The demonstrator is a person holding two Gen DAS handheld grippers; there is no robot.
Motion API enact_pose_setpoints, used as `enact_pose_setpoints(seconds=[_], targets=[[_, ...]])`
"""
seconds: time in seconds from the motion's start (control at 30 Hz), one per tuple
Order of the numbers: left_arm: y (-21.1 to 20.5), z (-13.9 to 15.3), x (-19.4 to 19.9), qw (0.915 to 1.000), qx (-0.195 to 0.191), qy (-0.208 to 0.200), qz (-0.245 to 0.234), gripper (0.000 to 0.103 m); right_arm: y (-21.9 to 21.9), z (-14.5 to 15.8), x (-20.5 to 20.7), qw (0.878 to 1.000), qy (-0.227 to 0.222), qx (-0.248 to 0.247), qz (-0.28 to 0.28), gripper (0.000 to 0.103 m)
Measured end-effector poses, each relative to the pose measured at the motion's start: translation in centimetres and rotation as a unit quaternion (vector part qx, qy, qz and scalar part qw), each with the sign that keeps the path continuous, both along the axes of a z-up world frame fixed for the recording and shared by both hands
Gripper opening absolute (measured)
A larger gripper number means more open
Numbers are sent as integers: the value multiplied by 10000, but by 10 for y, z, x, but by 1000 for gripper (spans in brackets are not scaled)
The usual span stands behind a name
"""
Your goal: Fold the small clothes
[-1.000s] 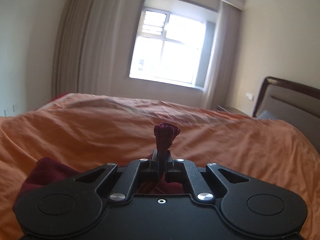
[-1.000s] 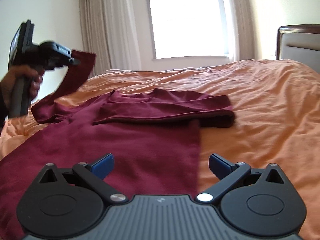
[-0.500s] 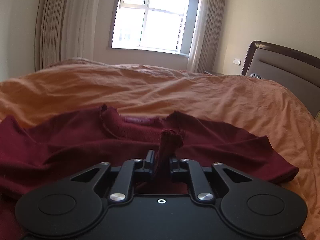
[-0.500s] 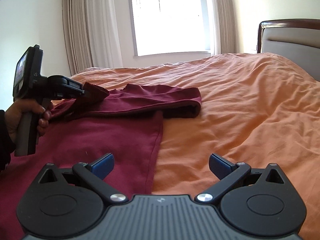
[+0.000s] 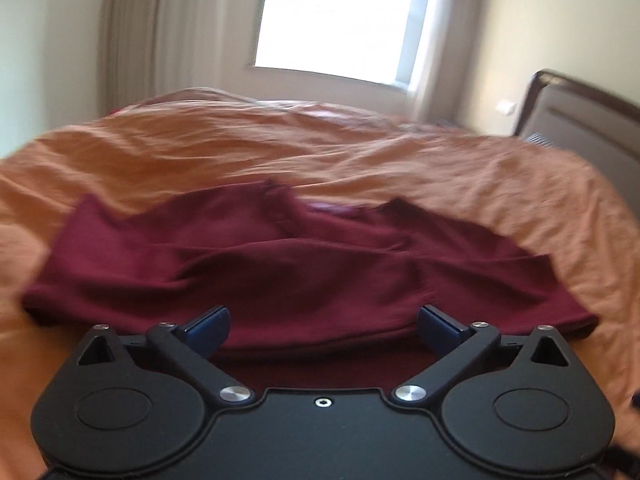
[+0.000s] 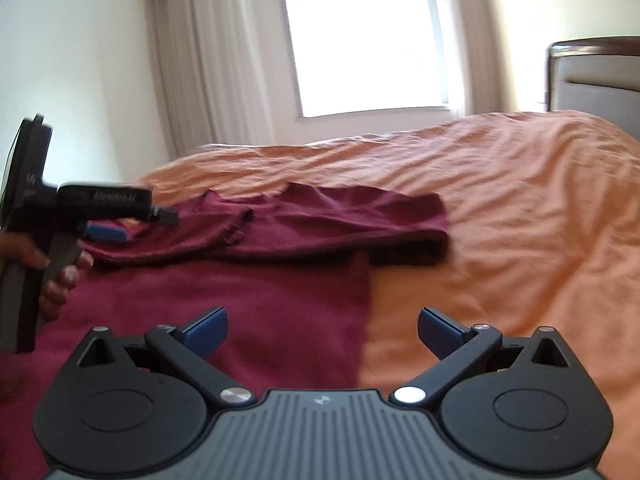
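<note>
A dark red long-sleeved shirt (image 5: 304,268) (image 6: 248,304) lies on the orange bed cover (image 5: 440,168) (image 6: 500,240), both sleeves laid across its chest. My left gripper (image 5: 323,326) is open just above the shirt, with nothing between its blue-padded fingers. The right wrist view shows that same left gripper (image 6: 132,224) at the far left, held by a hand (image 6: 56,276) over the shirt's left shoulder. My right gripper (image 6: 322,326) hangs open over the shirt's right edge, holding nothing.
The orange cover spreads wide to the right of the shirt. A padded headboard (image 6: 600,76) stands at the right, and a bright window (image 6: 368,40) with beige curtains (image 6: 208,72) fills the far wall.
My left gripper carried the sleeve cuff down across the shirt, let it go and opened. The sleeve now lies flat on the chest. The right gripper stayed open and shifted a little.
</note>
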State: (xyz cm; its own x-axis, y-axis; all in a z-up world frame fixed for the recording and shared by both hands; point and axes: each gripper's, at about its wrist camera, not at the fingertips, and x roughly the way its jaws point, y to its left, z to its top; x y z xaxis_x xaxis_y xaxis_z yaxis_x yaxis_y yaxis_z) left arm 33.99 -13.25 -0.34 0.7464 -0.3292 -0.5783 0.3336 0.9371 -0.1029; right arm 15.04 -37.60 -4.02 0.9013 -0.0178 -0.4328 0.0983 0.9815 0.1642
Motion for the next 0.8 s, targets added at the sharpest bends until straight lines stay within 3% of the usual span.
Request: enact_pose_setpoints(seconds=[0.2,0.47,0.6,0.67,0.7,0.73,0.8], targets=[[60,14,-6,9970,453,-17,630,102,10,13,58,9981,-18,287,553,102],[154,-3,1,9834,916,75,1567,102,39,5,152,9936,311,594,907,80],[182,-14,8,9822,677,253,1736,102,51,-9,185,9933,581,545,840,61],[190,-15,11,9836,479,272,1720,102,57,-12,196,9934,602,470,850,42],[191,-15,12,9843,414,255,1699,102,60,-11,199,9936,596,405,865,19],[192,-16,12,9847,387,234,1683,102,62,-9,202,9944,562,286,853,12],[187,-17,16,9849,428,220,1665,102,63,1,197,9960,308,194,819,11]])
